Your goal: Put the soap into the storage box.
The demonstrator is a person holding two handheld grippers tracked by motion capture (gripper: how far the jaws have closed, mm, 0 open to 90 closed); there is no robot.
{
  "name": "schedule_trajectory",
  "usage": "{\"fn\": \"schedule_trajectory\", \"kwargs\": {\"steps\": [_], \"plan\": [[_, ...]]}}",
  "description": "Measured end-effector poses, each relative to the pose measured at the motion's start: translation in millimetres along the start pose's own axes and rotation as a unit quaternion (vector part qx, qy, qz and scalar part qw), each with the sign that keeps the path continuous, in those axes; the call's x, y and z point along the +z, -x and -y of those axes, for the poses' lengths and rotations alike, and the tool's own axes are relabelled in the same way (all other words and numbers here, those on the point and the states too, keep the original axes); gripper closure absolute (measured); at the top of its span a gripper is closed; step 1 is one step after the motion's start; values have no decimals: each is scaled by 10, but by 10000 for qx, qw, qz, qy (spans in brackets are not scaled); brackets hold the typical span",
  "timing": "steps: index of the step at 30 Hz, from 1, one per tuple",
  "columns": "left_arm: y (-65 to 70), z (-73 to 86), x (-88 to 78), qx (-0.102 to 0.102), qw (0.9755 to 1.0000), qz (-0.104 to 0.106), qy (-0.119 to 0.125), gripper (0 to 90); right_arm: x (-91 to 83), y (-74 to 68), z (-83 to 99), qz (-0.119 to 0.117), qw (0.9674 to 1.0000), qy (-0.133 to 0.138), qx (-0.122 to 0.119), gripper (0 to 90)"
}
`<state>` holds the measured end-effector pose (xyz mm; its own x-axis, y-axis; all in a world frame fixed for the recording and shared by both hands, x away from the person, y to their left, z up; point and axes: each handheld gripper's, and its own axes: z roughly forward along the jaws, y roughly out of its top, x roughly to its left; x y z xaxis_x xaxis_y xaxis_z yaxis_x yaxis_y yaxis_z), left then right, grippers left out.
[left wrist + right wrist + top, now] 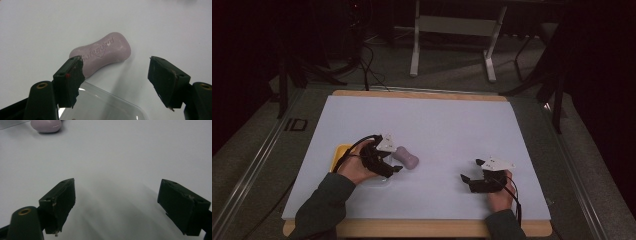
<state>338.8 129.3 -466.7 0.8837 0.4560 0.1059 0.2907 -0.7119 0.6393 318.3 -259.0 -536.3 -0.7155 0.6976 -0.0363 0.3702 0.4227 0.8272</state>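
L tongs (115,82) spread, empty: center over soap bar (101,54) waist, then squeeze (R tongs (116,206) spread, idle).

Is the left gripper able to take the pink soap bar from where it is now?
Probably yes. The left gripper is open, the soap bar lies just ahead on the white table, and nothing stands between them.

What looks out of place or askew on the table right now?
The pink soap bar lies loose and slanted on the white table, outside the clear plastic tray below the left claw, whose jaws stand open and grip nothing. The right claw is open over bare table. Nothing is spilled or visibly damaged.
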Motion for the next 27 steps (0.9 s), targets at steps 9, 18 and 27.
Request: {"fn": "schedule_trajectory", "kwargs": {"steps": [9, 18, 27], "plan": [[-54, -40, 20, -21, 10000, 63, -22, 285, -1, -3, 0, -6, 10000, 1, 5, 144], [-81, -98, 30, 49, 9999, 107, -27, 309, -2, -4, 0, -13, 10000, 2, 7, 144], [-135, -143, 81, 126, 9996, 228, -107, 343, -3, -4, 1, -13, 10000, 6, 9, 144]]}}
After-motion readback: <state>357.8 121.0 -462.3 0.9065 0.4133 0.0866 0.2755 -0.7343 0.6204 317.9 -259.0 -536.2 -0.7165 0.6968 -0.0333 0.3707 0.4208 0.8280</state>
